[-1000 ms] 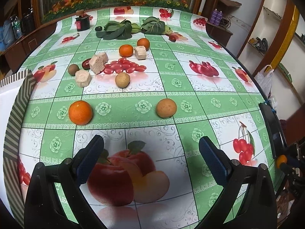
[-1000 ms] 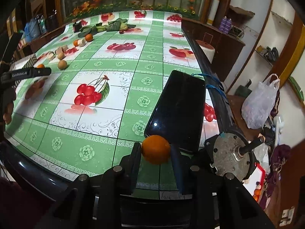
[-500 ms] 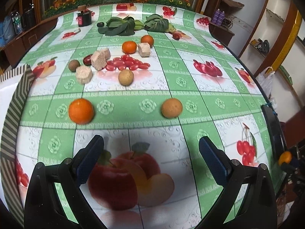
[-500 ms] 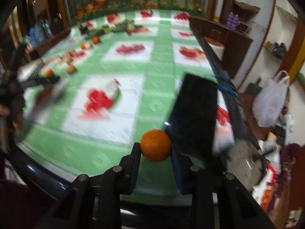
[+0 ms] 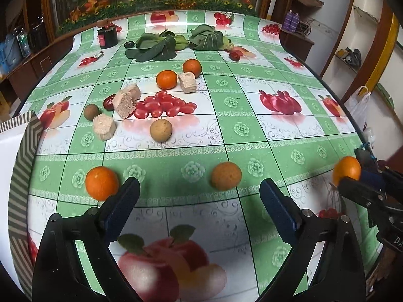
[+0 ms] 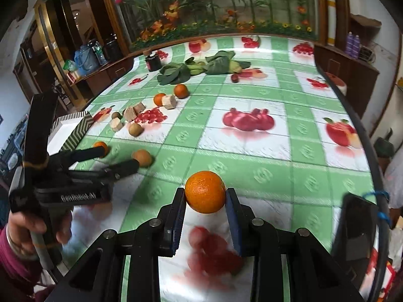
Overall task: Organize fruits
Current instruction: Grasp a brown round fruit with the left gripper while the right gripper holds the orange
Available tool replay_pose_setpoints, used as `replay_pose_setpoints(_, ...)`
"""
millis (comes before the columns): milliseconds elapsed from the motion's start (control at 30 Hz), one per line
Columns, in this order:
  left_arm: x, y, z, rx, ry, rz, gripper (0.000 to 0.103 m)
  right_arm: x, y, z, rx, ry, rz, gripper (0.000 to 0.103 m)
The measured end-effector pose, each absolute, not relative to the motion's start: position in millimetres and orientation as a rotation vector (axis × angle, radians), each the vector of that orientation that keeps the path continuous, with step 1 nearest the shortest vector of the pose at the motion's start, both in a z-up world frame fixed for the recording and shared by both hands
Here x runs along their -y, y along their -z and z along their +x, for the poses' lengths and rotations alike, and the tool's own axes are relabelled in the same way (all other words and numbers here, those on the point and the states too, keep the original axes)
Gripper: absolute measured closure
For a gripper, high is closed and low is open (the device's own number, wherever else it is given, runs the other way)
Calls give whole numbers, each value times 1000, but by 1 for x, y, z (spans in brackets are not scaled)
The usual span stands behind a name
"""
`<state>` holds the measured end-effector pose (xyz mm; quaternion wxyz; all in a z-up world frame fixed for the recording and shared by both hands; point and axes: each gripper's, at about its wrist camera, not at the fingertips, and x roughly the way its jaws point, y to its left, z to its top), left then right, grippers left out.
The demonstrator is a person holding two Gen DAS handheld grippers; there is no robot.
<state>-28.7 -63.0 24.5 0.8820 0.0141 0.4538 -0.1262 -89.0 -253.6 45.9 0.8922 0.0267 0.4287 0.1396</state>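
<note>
The right hand-held gripper (image 6: pixel 205 198) pinches an orange (image 6: pixel 205 191) between its two blue pads, holding it above the desk (image 6: pixel 252 161) near the front edge. The left hand-held gripper (image 5: pixel 199 196) has its fingers spread wide, holding nothing, low over the desk; a second orange (image 5: pixel 101 186) sits just beside its left fingertip and a paler brownish-orange fruit (image 5: pixel 226 175) lies between the tips, a little ahead. Farther back lie two more oranges and pale cut blocks
</note>
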Motion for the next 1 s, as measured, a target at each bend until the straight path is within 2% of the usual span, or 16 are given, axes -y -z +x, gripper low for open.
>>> replay_pose_setpoints(100,69,-21,-26,-947,258,50,6,252,-45,-80,-890,-308,66,72)
replay_pose_setpoints(333,73,-14,-18,-963,248,57,25,251,-40,-65,-903,-319,87,72)
replay_pose_setpoints(433,72,-12,-17,-966,253,40,38,250,-38,-62,-909,-327,88,72)
replay_pose_setpoints(467,72,-13,-17,-962,255,40,48,249,-38,-62,-909,-329,86,72)
replay_pose_setpoints(500,72,-13,-17,-963,264,35,53,248,-38,-61,-908,-334,84,72)
replay_pose_setpoints(567,72,-13,-17,-960,271,32,75,248,-37,-61,-909,-338,83,72)
replay_pose_setpoints(600,71,-13,-17,-961,272,27,78,247,-37,-60,-910,-340,85,72)
replay_pose_setpoints(1000,41,-26,-29,-964,230,-6,77,213,-43,-52,-911,-415,62,72)
